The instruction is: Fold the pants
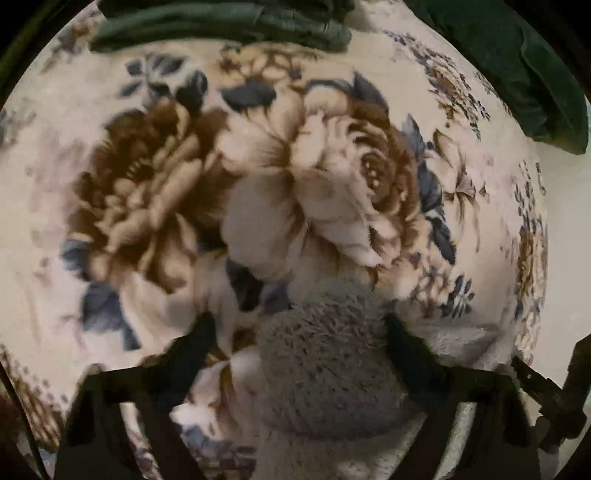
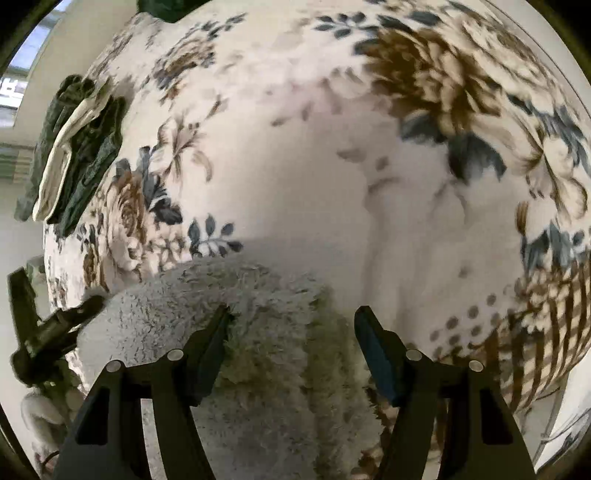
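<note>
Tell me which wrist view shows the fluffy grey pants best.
The right wrist view: the fluffy grey pants fill its lower half, lit, with pile texture clear, lying on the floral blanket between the open right tongs. The left wrist view shows a smaller, darker, blurrier patch between the open left tongs.

Fuzzy pants [image 1: 325, 369] on blanket [image 1: 147, 184] between left gripper [image 1: 299, 332] fingers, folded clothes [image 1: 221, 29] behind at blanket's far edge

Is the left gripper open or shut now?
Open. In the left wrist view the left gripper has its two dark fingers spread wide apart, with the fluffy grey pants lying between them, not pinched.
</note>
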Tool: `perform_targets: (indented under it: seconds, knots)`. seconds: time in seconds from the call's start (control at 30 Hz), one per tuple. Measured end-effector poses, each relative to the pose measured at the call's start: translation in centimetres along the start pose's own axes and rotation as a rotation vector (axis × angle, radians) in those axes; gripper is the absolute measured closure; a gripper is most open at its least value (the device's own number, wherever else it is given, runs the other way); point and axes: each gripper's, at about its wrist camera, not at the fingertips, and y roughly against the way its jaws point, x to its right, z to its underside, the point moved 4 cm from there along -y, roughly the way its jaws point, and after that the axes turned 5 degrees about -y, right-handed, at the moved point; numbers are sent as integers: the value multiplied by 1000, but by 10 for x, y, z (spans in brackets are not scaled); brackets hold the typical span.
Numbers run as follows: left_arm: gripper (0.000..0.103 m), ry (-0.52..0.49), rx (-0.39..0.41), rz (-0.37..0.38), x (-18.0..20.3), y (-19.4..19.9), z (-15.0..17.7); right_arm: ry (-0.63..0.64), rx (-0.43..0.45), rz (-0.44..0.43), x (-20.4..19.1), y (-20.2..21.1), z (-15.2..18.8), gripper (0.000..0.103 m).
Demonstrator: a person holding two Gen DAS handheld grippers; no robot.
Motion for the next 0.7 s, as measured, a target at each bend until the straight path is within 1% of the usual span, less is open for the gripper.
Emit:
perform_targets:
  seconds: [0.03, 0.1, 0.13, 0.17, 0.23, 0.3, 0.33, 0.37, 0.4, 0.43, 0.47, 0.53, 0.6, 0.63, 0.7]
  knots:
    - [40, -1, -4, 32, 0, -1, -1, -14, -7, -32, 3, 6, 1, 33]
    - [40, 8, -5, 69, -1, 4, -1, -40, -12, -88, 5, 23, 11, 33]
    - [40, 16, -4, 105, -1, 8, -1, -56, -14, -125, 7, 31, 19, 33]
    - [40, 20, -21, 127, -1, 8, 0, -77, -21, -162, 10, 38, 30, 32]
    - [40, 37, -61, 170, -5, 4, 2, -113, -63, -195, 16, 39, 54, 32]
    - [40, 10, -80, 168, -2, -1, 4, -139, -125, -224, 21, 28, 75, 32]
    - [42, -15, -77, 166, 2, -3, 4, -143, -149, -217, 20, 17, 83, 32]
    - [50, -49, -60, 165, 6, -3, 4, -132, -167, -194, 20, 8, 91, 33]
    - [73, -76, -57, 168, 11, -4, 4, -124, -174, -177, 21, 2, 95, 37]
    - [75, -94, -51, 163, 15, -5, 4, -129, -161, -140, 24, -3, 98, 65]
    - [77, -115, -34, 152, 18, -2, 2, -128, -150, -114, 26, -6, 99, 73]
    - [80, -135, 3, 124, 17, 4, -4, -152, -115, -103, 34, -4, 99, 74]
    - [80, -122, 2, 92, 8, -3, -11, -168, -78, -72, 47, 2, 98, 75]
    - [80, -95, 3, 82, 1, -8, -15, -179, -79, -69, 52, 2, 99, 76]
    - [80, -40, 16, 81, -8, -11, -20, -181, -109, -68, 53, -2, 101, 76]
